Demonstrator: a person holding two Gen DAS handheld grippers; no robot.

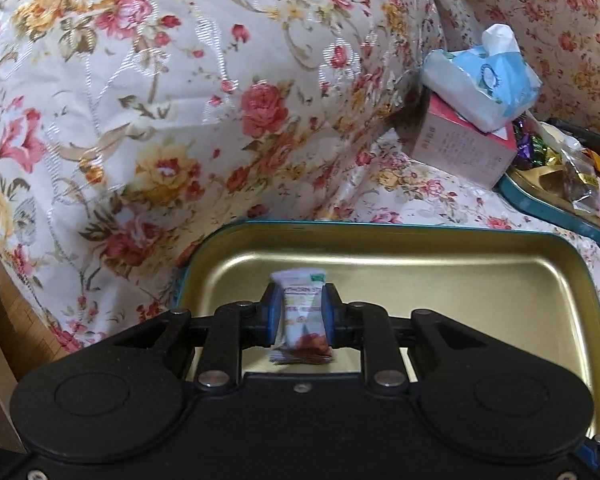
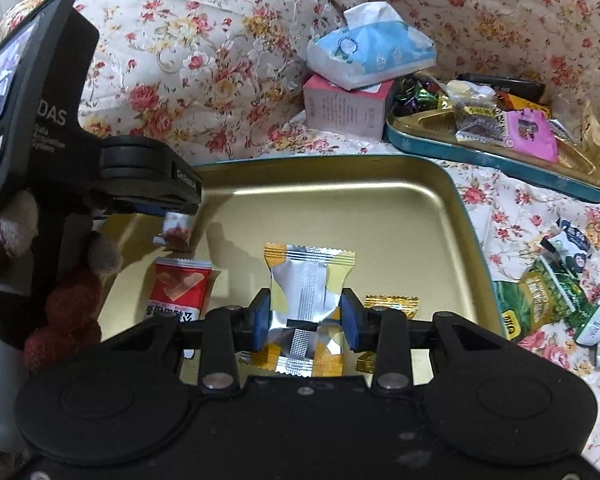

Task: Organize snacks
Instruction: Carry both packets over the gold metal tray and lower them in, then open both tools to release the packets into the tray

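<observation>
A gold tin tray with a teal rim (image 1: pixel 460 300) (image 2: pixel 340 208) lies on a floral bedcover. My left gripper (image 1: pixel 300 300) hangs over the tray's near part, its blue pads closed on a small white snack packet (image 1: pixel 302 320) with red print. The right wrist view shows that gripper (image 2: pixel 178 210) from the side, the packet (image 2: pixel 176 230) dangling under it. My right gripper (image 2: pixel 306 312) is shut on a silver and yellow packet (image 2: pixel 306 280) just above the tray floor. A red packet (image 2: pixel 178 292) and a gold candy (image 2: pixel 392 306) lie in the tray.
A second teal tin (image 2: pixel 480 156) piled with sweets sits at the back right. Beside it a tissue pack (image 2: pixel 368 52) rests on a pink box (image 2: pixel 344 112). Green and white packets (image 2: pixel 540 296) lie loose right of the tray. A dark red sleeve (image 2: pixel 68 312) holds the left gripper.
</observation>
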